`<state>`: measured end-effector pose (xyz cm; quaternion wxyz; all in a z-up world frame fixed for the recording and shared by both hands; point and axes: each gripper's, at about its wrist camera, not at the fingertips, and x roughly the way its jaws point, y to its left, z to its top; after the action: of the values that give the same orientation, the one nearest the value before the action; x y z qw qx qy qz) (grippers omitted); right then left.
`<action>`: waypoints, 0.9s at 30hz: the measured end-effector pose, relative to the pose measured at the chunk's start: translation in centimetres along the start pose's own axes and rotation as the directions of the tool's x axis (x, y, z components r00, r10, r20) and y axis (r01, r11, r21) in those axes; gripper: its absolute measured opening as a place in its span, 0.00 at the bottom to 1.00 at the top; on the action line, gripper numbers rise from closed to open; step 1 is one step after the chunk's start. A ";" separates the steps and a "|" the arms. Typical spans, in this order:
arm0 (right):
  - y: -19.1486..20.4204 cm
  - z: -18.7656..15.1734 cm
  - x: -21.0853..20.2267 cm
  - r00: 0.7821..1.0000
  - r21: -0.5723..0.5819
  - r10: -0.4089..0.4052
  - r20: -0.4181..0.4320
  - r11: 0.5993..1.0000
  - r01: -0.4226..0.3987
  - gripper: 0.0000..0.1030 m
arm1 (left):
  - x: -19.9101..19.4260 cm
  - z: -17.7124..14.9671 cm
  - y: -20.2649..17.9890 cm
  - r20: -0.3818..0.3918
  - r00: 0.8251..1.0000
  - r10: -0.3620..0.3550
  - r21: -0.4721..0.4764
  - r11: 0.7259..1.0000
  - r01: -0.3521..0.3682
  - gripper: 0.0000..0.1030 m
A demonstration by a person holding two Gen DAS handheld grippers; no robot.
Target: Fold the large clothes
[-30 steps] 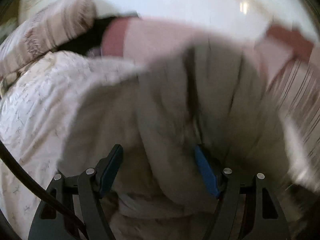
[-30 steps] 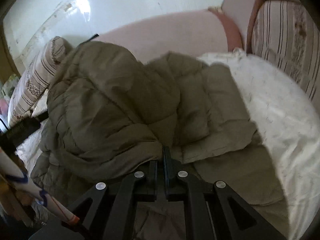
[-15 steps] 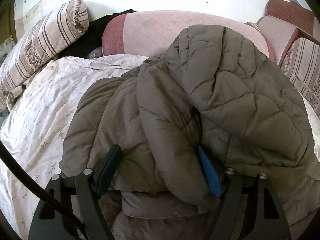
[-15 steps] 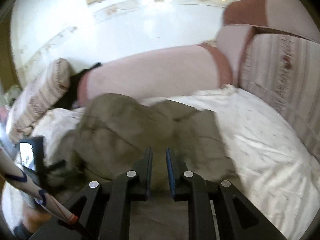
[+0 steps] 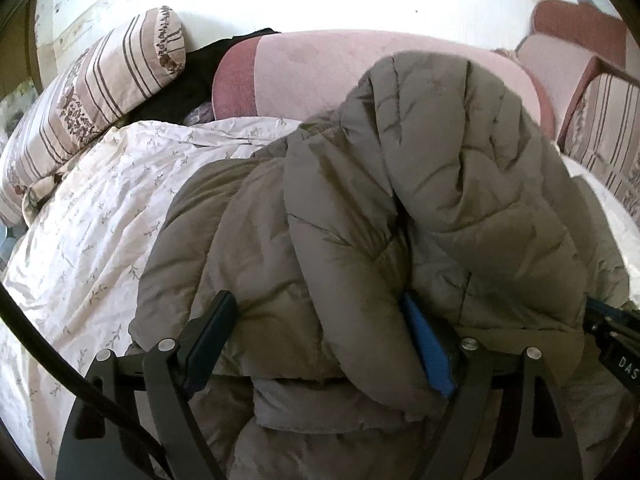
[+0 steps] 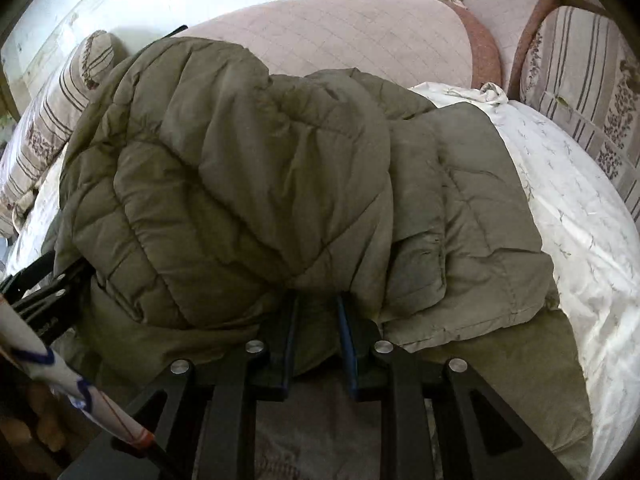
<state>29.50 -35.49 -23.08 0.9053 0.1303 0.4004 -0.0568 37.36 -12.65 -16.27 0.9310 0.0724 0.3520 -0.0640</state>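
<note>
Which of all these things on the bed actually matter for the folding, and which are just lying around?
For the job: olive quilted jacket; left gripper and right gripper, both with jaws opening.

Just lying about: floral sheet, striped pillow, pink cushion, black garment.

Right gripper [image 6: 316, 320] opening beneath olive quilted jacket [image 6: 248, 168]

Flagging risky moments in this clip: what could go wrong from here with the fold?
1. Both tongs are opening; the puffy olive jacket is bulky and humped, so the folded-over layer may spring back or slump.
2. Padding still sits between the left tongs and the right tongs; pulling away could snag and drag it.
</note>
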 end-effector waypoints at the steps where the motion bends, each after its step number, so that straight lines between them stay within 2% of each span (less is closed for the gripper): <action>1: 0.0 0.0 -0.3 1.000 0.002 0.001 0.009 1.000 -0.001 0.20 | -0.2 0.1 0.1 0.004 1.000 -0.002 -0.003 1.000 0.002 0.81; 5: -0.2 0.0 -2.2 0.999 0.005 0.017 0.042 1.000 -0.017 0.20 | -1.6 0.9 0.5 0.058 0.998 -0.020 -0.008 1.000 0.021 0.81; 8: -0.1 1.0 -4.7 0.993 0.023 -0.003 0.121 1.000 0.000 0.21 | -2.6 1.3 0.9 0.100 0.994 -0.042 -0.031 0.998 0.046 0.80; 10: 0.5 1.3 -6.3 0.979 0.021 -0.016 0.204 1.000 0.012 0.21 | -2.5 1.3 1.1 0.101 0.994 -0.051 -0.049 0.997 0.056 0.80; 12: 1.6 1.5 -6.6 0.971 0.001 0.015 0.237 1.000 -0.016 0.21 | -1.9 1.1 1.1 0.078 0.995 -0.055 -0.047 0.997 0.059 0.80; 15: 3.8 1.4 -5.1 0.978 -0.053 0.066 0.196 0.997 -0.057 0.21 | -0.7 0.8 1.0 0.044 0.998 -0.035 -0.044 0.998 0.037 0.80; 17: 5.1 1.0 -3.5 0.988 -0.087 0.055 0.147 0.995 -0.042 0.21 | 0.2 0.7 1.1 0.011 0.999 -0.033 -0.046 0.998 0.034 0.81; 20: 5.0 0.4 -0.4 0.998 -0.103 0.027 0.052 0.994 -0.021 0.21 | 0.6 0.4 1.0 0.004 0.999 -0.034 -0.043 0.998 0.034 0.81; 23: 4.2 0.3 0.5 0.998 -0.069 0.059 0.022 0.996 -0.057 0.21 | 0.9 0.3 0.7 0.005 1.000 -0.021 -0.024 0.999 0.021 0.81; 27: 3.9 0.5 0.9 0.998 -0.069 0.064 0.013 0.996 -0.063 0.21 | 1.1 0.1 0.8 0.001 1.000 -0.024 -0.023 0.999 0.024 0.81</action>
<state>31.22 -31.93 -22.67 0.9135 0.1116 0.3909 -0.0152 38.38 -11.97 -16.79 0.9311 0.0574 0.3531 -0.0711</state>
